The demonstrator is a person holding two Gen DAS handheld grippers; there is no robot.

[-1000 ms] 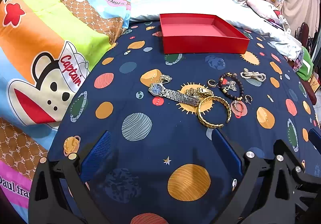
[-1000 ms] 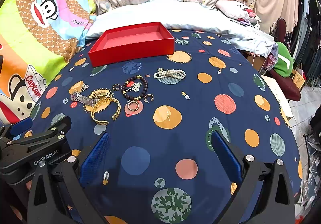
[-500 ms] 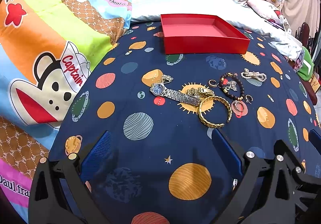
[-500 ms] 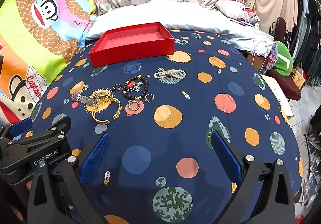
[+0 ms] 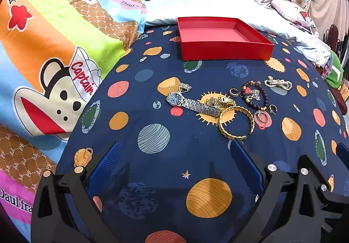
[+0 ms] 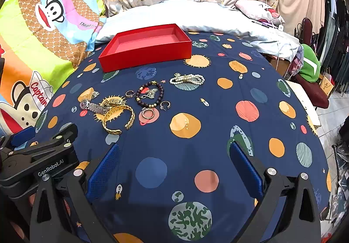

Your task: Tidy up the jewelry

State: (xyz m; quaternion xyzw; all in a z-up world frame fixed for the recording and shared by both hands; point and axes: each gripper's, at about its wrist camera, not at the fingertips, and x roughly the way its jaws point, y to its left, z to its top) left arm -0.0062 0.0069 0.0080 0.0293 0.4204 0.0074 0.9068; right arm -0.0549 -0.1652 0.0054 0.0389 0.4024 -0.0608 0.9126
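An empty red tray [image 5: 226, 49] [image 6: 150, 53] sits at the far side of a navy planet-print cloth. Nearer lie a silver watch [image 5: 192, 104] [image 6: 93, 106], a gold watch [image 5: 220, 100], a gold cuff bangle [image 5: 236, 122] [image 6: 117, 118], a dark bead bracelet [image 5: 255, 94] [image 6: 150, 94], a pearl strand [image 5: 278, 84] [image 6: 187, 79] and small rings [image 6: 148, 113]. My left gripper [image 5: 174, 155] is open and empty, just short of the bangle. My right gripper [image 6: 174, 155] is open and empty, to the right of the jewelry.
A monkey-print blanket [image 5: 54, 46] lies to the left. A white pillow [image 6: 185, 16] sits behind the tray. The bed's right edge drops to clothes and a chair [image 6: 312, 81]. The left gripper's body [image 6: 37, 160] shows at the lower left of the right wrist view.
Both views have shifted only slightly; the jewelry and tray sit a touch lower in the left wrist view. Nothing was taken hold of.
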